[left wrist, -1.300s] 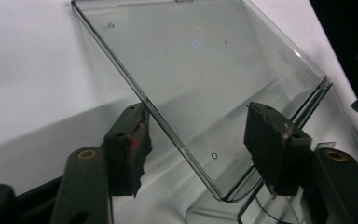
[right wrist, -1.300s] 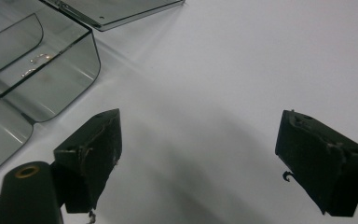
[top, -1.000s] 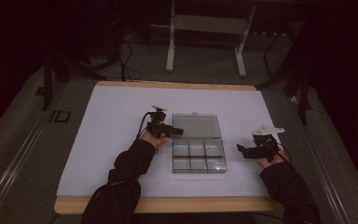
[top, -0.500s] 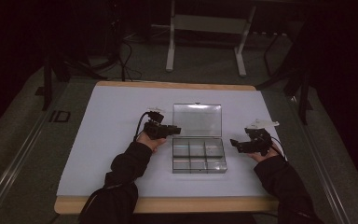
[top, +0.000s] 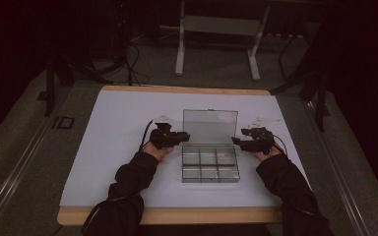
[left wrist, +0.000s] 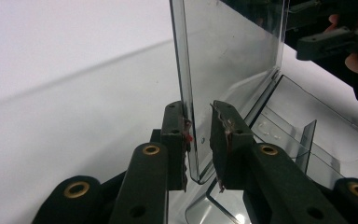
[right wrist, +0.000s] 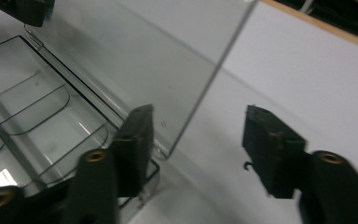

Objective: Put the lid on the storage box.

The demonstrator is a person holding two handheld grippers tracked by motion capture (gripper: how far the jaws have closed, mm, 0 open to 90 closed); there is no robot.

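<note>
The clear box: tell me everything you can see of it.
The clear box looks like thin transparent plastic, with a shallow tray split by dividers into six compartments that look empty. Its hinged lid stands open, about upright, along the far edge. It sits mid-table on the white mat. The left gripper straddles the lid's left edge near the hinge, one pad touching; the right gripper, wide open, brackets its right edge.

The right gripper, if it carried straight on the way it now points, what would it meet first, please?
Probably the lid of the clear box. The right gripper has its jaws open, and the upright lid's side edge already stands between them, nearer one jaw. Depth is unclear, so the exact contact point is uncertain.
</note>
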